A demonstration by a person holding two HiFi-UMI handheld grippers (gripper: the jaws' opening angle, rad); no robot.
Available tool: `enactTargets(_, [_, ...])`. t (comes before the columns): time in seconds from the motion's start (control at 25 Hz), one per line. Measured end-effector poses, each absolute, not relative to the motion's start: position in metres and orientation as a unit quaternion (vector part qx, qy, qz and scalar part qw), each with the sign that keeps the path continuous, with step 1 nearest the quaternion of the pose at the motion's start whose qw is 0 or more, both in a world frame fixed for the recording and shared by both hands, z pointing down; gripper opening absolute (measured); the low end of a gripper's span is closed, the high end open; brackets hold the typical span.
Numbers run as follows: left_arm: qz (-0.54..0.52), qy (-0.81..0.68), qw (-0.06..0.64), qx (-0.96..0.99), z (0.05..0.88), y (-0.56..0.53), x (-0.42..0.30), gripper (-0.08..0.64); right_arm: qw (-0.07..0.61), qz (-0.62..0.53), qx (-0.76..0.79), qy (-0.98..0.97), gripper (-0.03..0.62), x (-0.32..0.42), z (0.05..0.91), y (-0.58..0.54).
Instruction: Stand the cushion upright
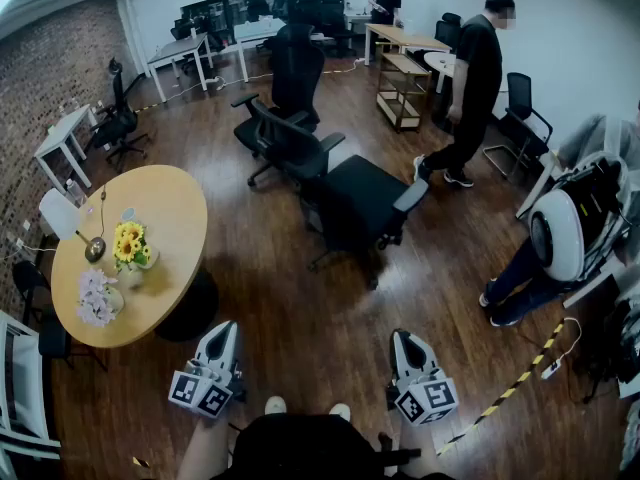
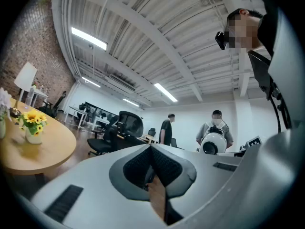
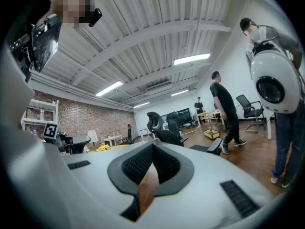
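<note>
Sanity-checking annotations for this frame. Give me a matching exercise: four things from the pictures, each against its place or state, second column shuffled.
1. sunflowers
2. nearest black office chair
3. left gripper
4. striped floor tape

A. shut, empty
B. on the floor, head view's lower right
C. on the round table
D. middle of the head view

Pairs: 1-C, 2-D, 3-A, 4-B

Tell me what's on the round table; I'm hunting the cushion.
On the table: a sunflower vase, a pale flower bunch, a small dark object. No cushion there; underneath is hidden by its top.
</note>
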State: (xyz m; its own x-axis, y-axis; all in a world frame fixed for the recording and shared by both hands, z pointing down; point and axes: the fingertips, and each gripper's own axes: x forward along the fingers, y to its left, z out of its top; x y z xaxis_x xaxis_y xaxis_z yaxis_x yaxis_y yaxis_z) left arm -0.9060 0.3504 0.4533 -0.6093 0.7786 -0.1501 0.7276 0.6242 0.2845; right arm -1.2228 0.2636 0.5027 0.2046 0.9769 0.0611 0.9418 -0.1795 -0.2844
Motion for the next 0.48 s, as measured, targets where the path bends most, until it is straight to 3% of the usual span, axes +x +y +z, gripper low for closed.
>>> enactTargets(0.2, [0.087,0.875,0.133,0.457,0.455,0.329,-0.889,0.0,0.132,0.058,-0.786,-0.601,0.001,-1.219,0.508,0.273])
enactTargets(0.48, [0.075,0.844,0.155,0.509,0.449,0.308,-0.821,0.0,0.118,0.05,-0.823,-0.553,0.002,-1.155,0.489,0.293])
